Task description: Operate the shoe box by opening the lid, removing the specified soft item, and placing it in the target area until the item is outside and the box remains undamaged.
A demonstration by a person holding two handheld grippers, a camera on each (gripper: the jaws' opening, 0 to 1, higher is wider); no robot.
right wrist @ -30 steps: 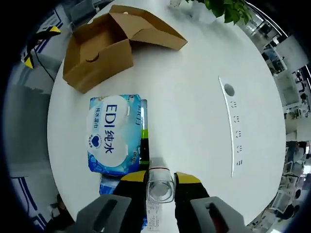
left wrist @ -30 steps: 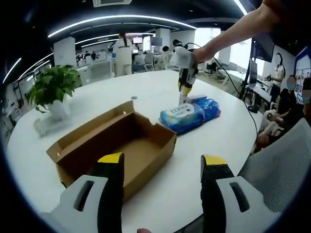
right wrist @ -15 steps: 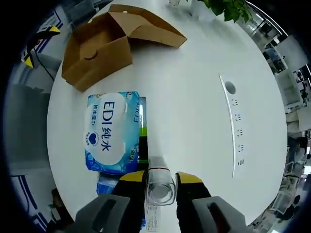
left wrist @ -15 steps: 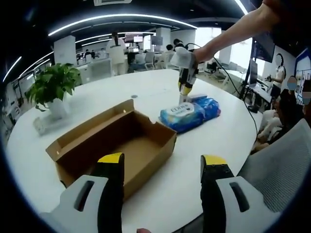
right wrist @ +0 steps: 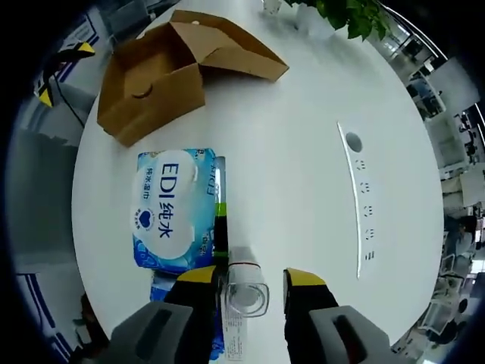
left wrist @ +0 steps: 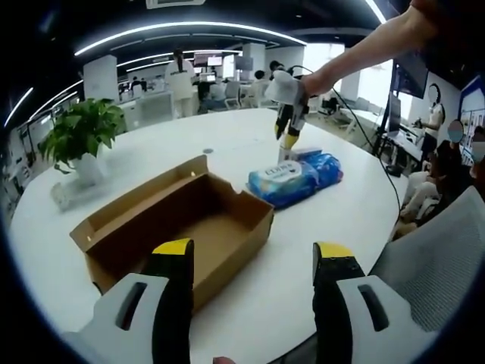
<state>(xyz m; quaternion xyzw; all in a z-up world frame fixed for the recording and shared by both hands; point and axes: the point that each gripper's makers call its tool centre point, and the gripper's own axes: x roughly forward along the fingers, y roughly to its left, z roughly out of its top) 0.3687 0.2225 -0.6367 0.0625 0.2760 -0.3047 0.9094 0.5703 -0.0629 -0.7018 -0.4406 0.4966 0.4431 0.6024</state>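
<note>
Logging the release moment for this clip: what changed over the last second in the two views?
The right hand-held gripper opened its jaws, letting go of the clear tab on the wet wipes pack, and lifted slightly. The pack, the open shoe box and the left hand-held gripper, open, stayed put.

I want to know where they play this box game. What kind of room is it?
Probably a big open office. The cardboard box sits on a large round white table, desks and people stand in the background, long strip lights run overhead, and a potted plant stands on the table.
</note>
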